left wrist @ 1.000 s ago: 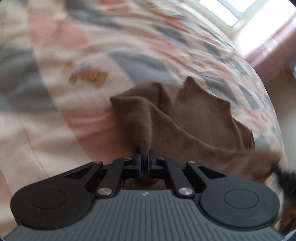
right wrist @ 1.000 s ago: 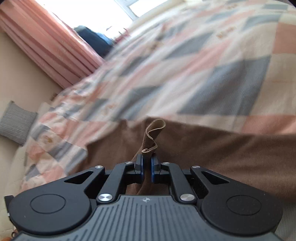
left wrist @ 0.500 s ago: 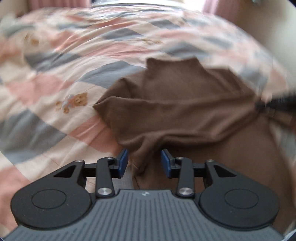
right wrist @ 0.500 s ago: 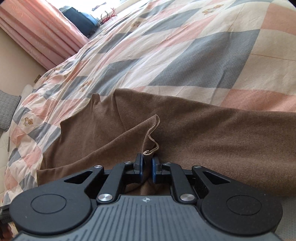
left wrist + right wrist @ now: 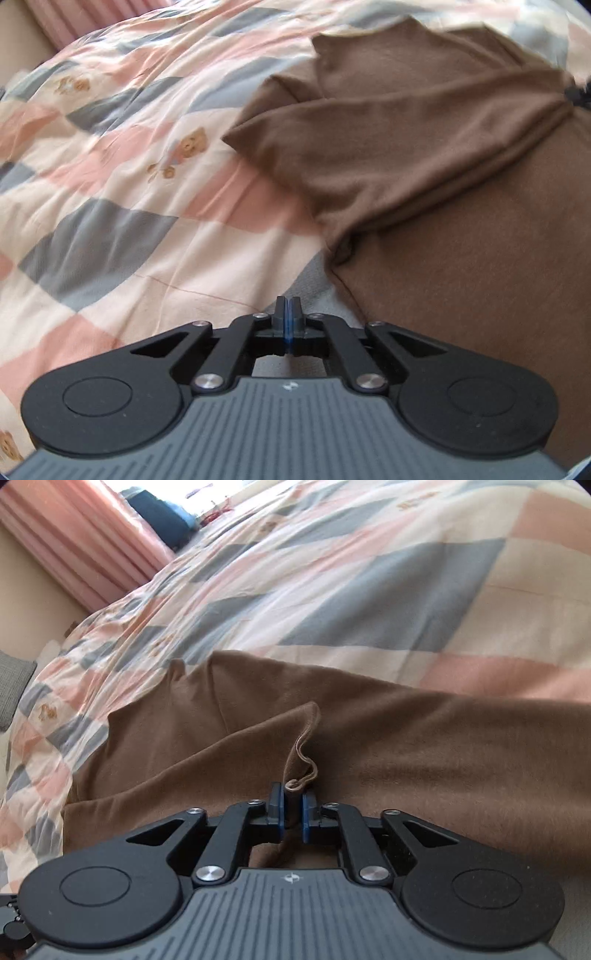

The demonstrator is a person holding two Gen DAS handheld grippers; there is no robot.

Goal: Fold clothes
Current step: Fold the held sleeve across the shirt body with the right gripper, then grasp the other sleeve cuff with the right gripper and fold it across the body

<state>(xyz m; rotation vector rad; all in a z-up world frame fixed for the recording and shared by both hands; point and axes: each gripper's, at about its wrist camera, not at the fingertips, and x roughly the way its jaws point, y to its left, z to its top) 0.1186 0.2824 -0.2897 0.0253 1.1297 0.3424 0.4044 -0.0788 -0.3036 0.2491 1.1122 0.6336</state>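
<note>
The left gripper (image 5: 285,306) has let go of the brown top (image 5: 443,206) and clenched empty. The right gripper (image 5: 292,805) is opening around the cuff (image 5: 301,775), probably freed. The top lies half-folded on the bed (image 5: 129,184), at 2 o'clock from the left fingers.

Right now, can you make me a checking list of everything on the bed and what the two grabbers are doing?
Surface: checked bedspread in pink, grey and cream with little bears, wrinkled.
Job's things: brown garment lies on the bedspread, partly folded, one layer laid over another.
Clutter: nothing seen on the bedspread besides the garment.
Grippers: left gripper shut and empty, over the bedspread beside the garment's edge. Right gripper has its jaws opening, with a bunched hem of the garment between them.
Cables: nothing seen.
Surroundings: pink curtain by a bright window, dark blue thing near it, grey cushion off the bed.
</note>
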